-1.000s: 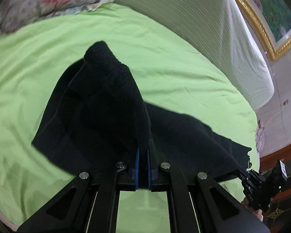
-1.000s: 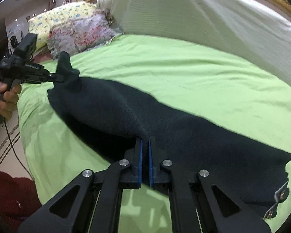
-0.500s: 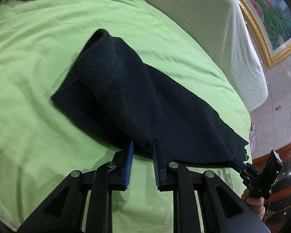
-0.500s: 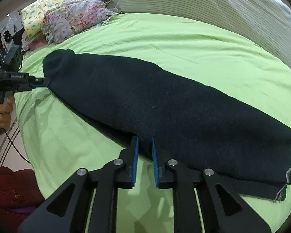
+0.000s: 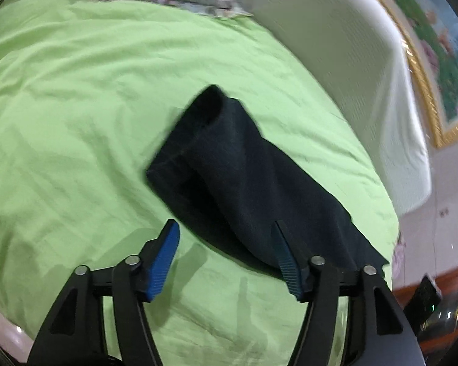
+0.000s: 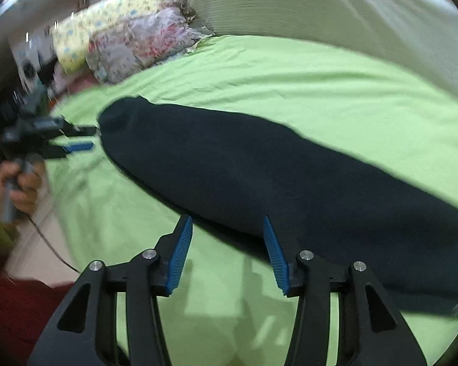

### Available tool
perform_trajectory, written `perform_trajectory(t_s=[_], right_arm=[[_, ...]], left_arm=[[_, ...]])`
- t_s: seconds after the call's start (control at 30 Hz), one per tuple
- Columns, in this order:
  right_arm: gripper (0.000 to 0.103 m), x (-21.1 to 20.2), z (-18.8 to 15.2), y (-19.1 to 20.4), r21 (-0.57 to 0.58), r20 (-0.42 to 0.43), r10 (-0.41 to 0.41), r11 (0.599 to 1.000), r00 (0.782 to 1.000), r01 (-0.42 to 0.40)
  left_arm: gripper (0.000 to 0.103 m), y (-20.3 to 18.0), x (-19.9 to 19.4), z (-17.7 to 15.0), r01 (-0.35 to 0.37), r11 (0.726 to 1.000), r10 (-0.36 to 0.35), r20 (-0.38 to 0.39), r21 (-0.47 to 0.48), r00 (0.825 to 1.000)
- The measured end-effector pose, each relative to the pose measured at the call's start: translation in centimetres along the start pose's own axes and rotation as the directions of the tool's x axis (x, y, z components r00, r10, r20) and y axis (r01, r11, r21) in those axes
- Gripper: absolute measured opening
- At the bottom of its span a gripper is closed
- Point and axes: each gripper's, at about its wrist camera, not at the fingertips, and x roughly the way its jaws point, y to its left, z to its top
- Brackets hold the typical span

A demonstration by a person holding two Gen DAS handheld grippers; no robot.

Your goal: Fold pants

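Note:
The black pants [image 5: 247,177] lie flat on the green bed sheet [image 5: 76,106], folded lengthwise into a long strip; they also show in the right wrist view [image 6: 274,177]. My left gripper [image 5: 226,231] is open and empty, just short of the strip's near edge. My right gripper [image 6: 227,225] is open and empty at the near edge of the strip. The left gripper also shows in the right wrist view [image 6: 79,137], open beside the strip's far left end.
A white ribbed headboard [image 6: 320,9] runs along the bed's far side. Floral pillows [image 6: 131,45] lie at the far left corner. A gold picture frame [image 5: 424,85] hangs on the wall. The bed's near edge [image 6: 61,238] drops to the floor.
Both grippers have let go of the pants and opened wide. The pants dropped flat onto the sheet, and both grippers drew back from the edge.

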Motion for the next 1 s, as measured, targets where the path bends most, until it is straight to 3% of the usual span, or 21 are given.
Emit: perform_trajectory(t_s=[0.1, 0.23, 0.33, 0.4, 0.5, 0.57, 0.67, 0.77, 0.83, 0.93, 0.97, 1.0], right_arm=[[0.050, 1.1, -1.2, 0.2, 0.092, 0.009, 0.095, 0.991, 0.995, -0.096], [0.050, 0.7, -2.6, -0.8, 0.197, 0.050, 0.085, 0.976, 0.995, -0.093], [0.050, -2.6, -4.1, -3.7, 0.300, 0.125, -0.042, 0.954, 0.991, 0.002], [0.050, -5.7, -5.3, -6.4, 0.384, 0.173, -0.154, 0.920, 0.973, 0.078], [0.050, -10.0, -6.9, -10.8, 0.496, 0.192, -0.334, 0.844, 0.923, 0.202], [0.050, -11.9, -7.8, -14.1, 0.584, 0.163, -0.429, 0.768, 0.889, 0.263], [0.050, -13.1, -8.9, -17.8, 0.679, 0.135, -0.486, 0.680, 0.863, 0.277], [0.050, -12.6, -8.9, -19.5, 0.705, 0.102, -0.517, 0.640, 0.850, 0.305], [0.048, -12.1, -9.3, -20.5, 0.741, 0.098, -0.504, 0.613, 0.858, 0.275], [0.025, -10.8, -9.4, -21.3, 0.768, 0.107, -0.484, 0.595, 0.869, 0.237], [0.010, -10.3, -9.5, -21.4, 0.775, 0.101, -0.479, 0.588, 0.872, 0.233], [0.007, -10.1, -9.6, -21.4, 0.779, 0.100, -0.478, 0.584, 0.873, 0.230]], left_arm=[[0.069, 1.0, 0.6, 0.2, -0.017, 0.998, 0.016, -0.014, -0.067, 1.000], [0.070, 2.1, 1.8, 0.4, -0.015, 0.989, 0.007, -0.054, -0.147, 0.998], [0.072, 2.9, 2.5, 0.7, 0.014, 0.981, -0.026, -0.059, -0.192, 0.998], [0.074, 2.7, 2.7, 1.2, 0.013, 0.981, -0.023, -0.049, -0.191, 0.999], [0.075, 2.7, 3.3, 1.7, 0.003, 0.980, -0.013, -0.046, -0.197, 0.999], [0.075, 2.5, 3.7, 2.0, 0.007, 0.980, -0.017, -0.050, -0.198, 0.999], [0.075, 1.9, 4.1, 2.2, -0.007, 0.984, -0.002, -0.049, -0.180, 0.999], [0.073, 1.5, 4.3, 2.4, -0.013, 0.987, 0.006, -0.039, -0.162, 0.999], [0.071, 1.2, 4.5, 2.5, -0.022, 0.989, 0.017, -0.035, -0.145, 0.999], [0.054, 0.6, 4.8, 2.7, -0.046, 0.994, 0.043, -0.024, -0.103, 0.999], [0.037, 0.2, 5.0, 2.8, -0.057, 0.996, 0.056, -0.019, -0.066, 0.998], [0.022, 0.1, 5.3, 2.9, -0.054, 0.998, 0.053, -0.028, -0.040, 0.998]])
